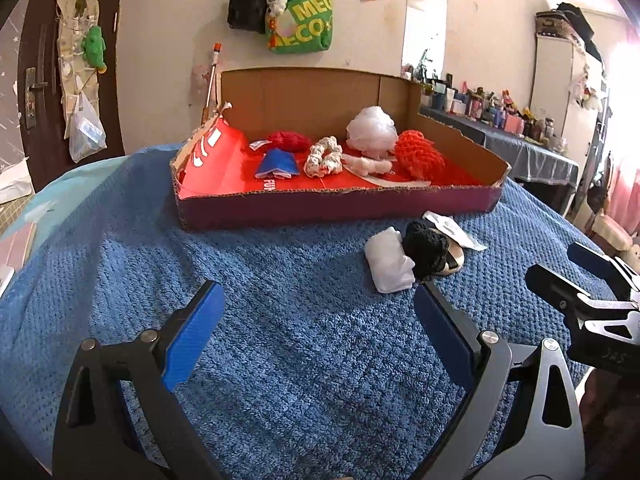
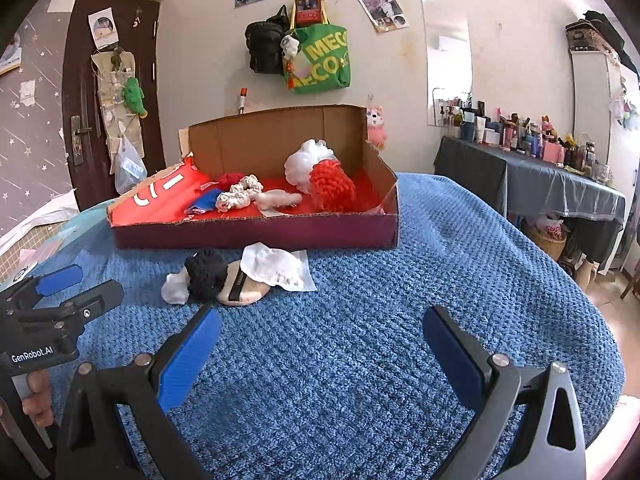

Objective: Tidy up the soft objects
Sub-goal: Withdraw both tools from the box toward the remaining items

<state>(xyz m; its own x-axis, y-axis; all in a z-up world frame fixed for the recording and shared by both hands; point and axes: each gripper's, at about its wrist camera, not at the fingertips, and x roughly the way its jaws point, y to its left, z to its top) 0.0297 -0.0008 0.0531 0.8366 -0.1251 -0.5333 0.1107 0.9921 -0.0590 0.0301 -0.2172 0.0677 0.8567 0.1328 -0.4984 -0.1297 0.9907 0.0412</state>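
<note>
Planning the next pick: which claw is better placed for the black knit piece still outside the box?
Left, probably. The black knit piece lies just beyond the left claw, near its right fingertip. From the right claw it sits further off, to the left. Both are open and empty.

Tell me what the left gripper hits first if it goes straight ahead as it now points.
Probably the blue blanket itself. The left gripper, jaws open, tilts down toward bare blanket; the cardboard box lies further on. The white bundle sits right of that line, though depth is unclear.
</note>
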